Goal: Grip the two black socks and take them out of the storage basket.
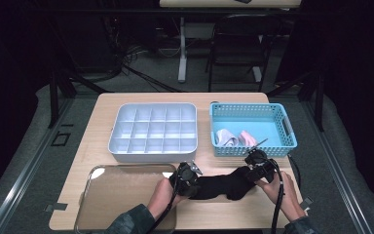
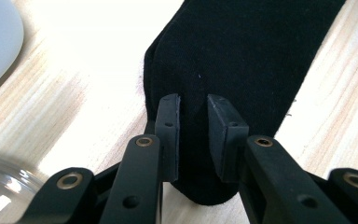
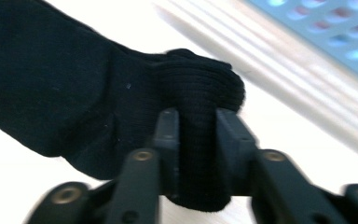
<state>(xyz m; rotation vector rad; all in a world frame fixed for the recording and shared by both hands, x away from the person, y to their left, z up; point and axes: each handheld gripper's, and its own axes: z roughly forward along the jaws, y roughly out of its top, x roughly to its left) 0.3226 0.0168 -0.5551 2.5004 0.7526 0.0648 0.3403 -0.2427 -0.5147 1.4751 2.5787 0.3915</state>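
A black sock [image 1: 224,185] lies stretched across the wooden table [image 1: 102,105] near its front edge. My left gripper [image 1: 195,181] holds the sock's left end. In the left gripper view the two pads [image 2: 168,126] pinch a ridge of the sock's fabric [image 2: 242,46] between them, at my left gripper [image 2: 193,100]. My right gripper [image 1: 251,170] is at the sock's right end. In the right gripper view my right gripper [image 3: 198,114] clamps the ribbed cuff [image 3: 200,88], which stands bunched up between the jaws.
A white compartment box [image 1: 151,157] stands at the table's middle back. To its right, a blue basket [image 1: 253,107] holds a white sock [image 1: 225,138] and a pink one [image 1: 247,138]. A clear tray [image 1: 121,195] lies at the front left, close to my left hand.
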